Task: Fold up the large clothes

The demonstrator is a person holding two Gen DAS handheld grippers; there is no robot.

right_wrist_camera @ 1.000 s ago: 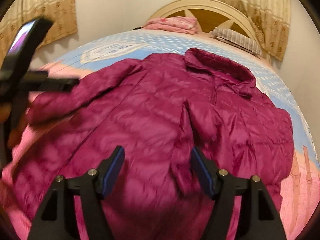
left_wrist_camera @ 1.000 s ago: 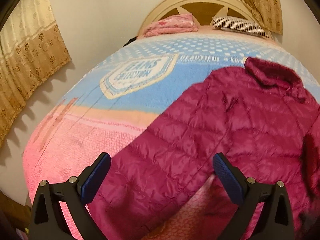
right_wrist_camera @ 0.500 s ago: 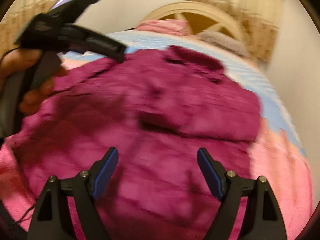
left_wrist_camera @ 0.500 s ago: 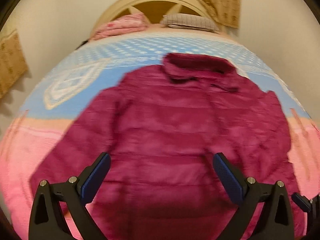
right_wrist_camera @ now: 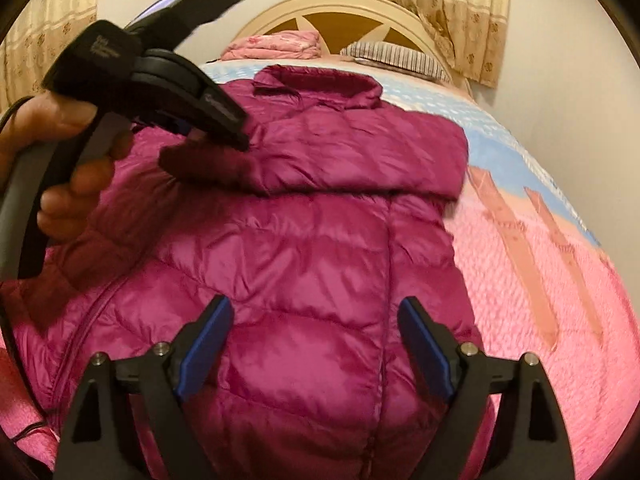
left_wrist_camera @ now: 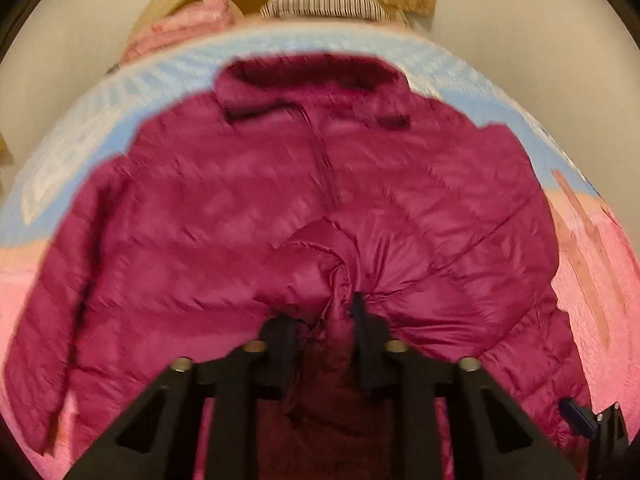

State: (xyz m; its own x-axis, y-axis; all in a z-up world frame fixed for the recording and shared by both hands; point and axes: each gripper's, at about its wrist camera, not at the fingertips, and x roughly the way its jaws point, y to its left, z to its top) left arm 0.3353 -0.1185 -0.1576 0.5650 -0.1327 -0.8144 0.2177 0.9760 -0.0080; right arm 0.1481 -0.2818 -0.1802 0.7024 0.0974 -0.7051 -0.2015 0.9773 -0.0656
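Observation:
A magenta quilted puffer jacket point(left_wrist_camera: 208, 216) lies spread on the bed, collar toward the headboard. Its right sleeve is folded across the chest. My left gripper point(left_wrist_camera: 326, 320) is shut on the cuff of that sleeve, which bunches between its fingers. In the right wrist view the jacket point(right_wrist_camera: 304, 264) fills the middle, and the left gripper point(right_wrist_camera: 236, 136) shows at upper left, held by a hand, pinching the sleeve end. My right gripper point(right_wrist_camera: 316, 340) is open and empty, hovering over the jacket's lower body. It also shows at the lower right of the left wrist view point(left_wrist_camera: 580, 420).
The bed has a pink and blue blanket point(right_wrist_camera: 560, 272). A folded pink quilt point(right_wrist_camera: 276, 44) and a striped pillow point(right_wrist_camera: 392, 56) lie by the cream headboard point(right_wrist_camera: 344, 12). Curtains point(right_wrist_camera: 452, 4) hang behind. The wall is close on the right.
My left gripper swung from the left sleeve side to the jacket's middle and shut on the right sleeve's cuff. My right gripper let go of that sleeve and stays open over the jacket's lower body.

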